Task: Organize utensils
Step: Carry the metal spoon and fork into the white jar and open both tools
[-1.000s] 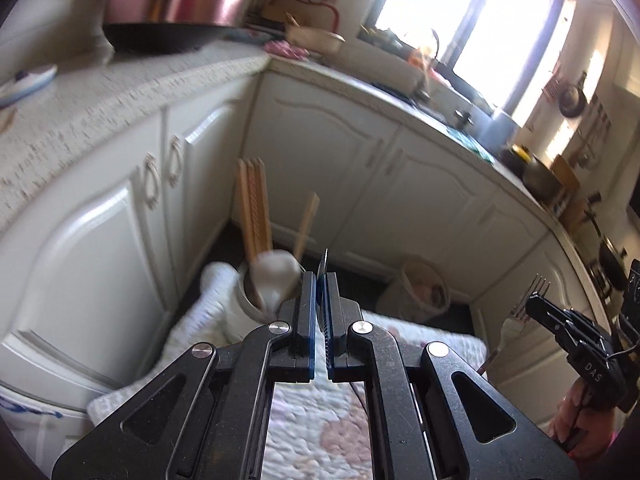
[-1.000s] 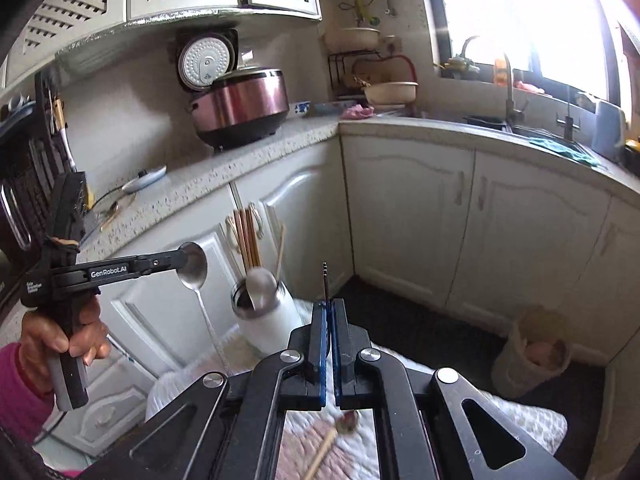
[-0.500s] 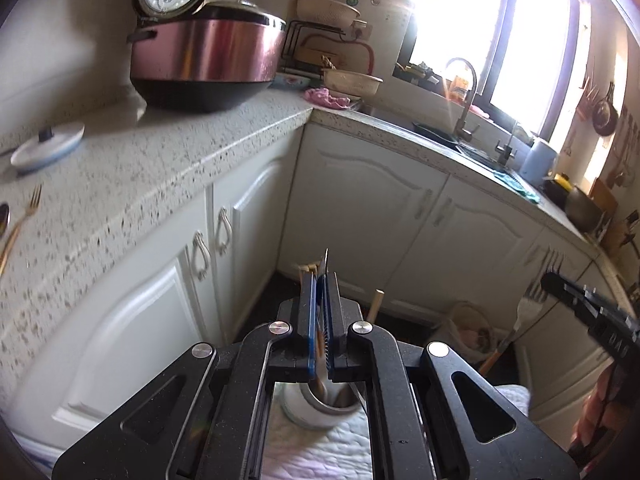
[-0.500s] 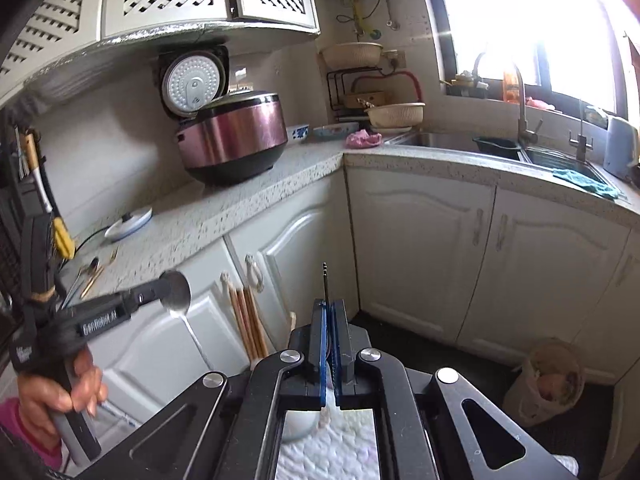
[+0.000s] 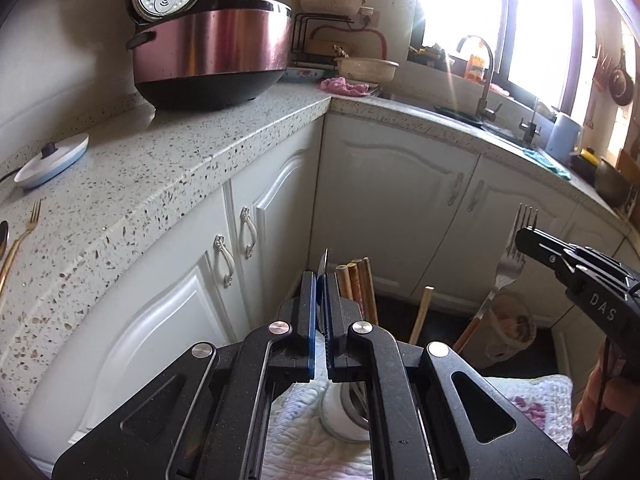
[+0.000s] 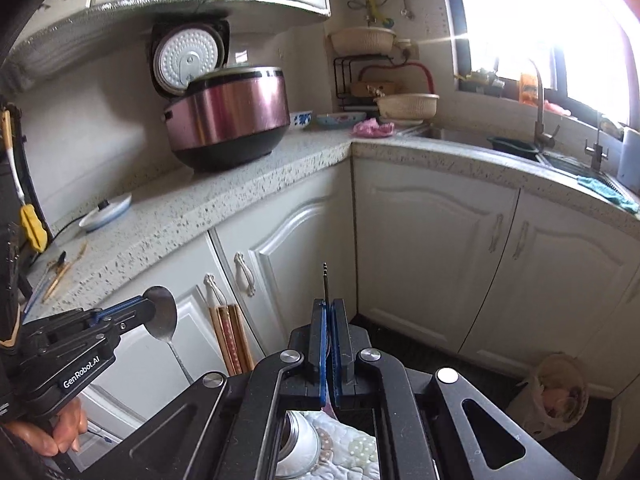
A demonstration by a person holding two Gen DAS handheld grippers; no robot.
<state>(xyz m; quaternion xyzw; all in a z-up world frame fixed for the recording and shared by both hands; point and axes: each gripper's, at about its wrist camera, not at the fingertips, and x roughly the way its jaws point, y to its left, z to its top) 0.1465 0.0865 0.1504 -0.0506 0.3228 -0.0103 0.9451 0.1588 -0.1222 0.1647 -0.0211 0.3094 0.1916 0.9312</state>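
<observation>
Above a white utensil jar (image 5: pixel 344 416) on a quilted mat, the left gripper (image 5: pixel 319 308) clamps a spoon (image 6: pixel 162 314); the right gripper (image 6: pixel 328 340) clamps a fork (image 5: pixel 510 264) beside the chopsticks (image 5: pixel 358 288).

L-shaped speckled grey stone countertop (image 5: pixel 224 148) over white arched-panel cabinet doors (image 6: pixel 436 248); dark floor (image 6: pixel 404 352) below. Strong glare through dark-framed window (image 5: pixel 532 20) above the counter's right run.

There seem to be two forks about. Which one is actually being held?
The silver fork with the reddish handle, clamped tines-up in the right gripper. The gold fork simply lies flat on the countertop, untouched.
</observation>
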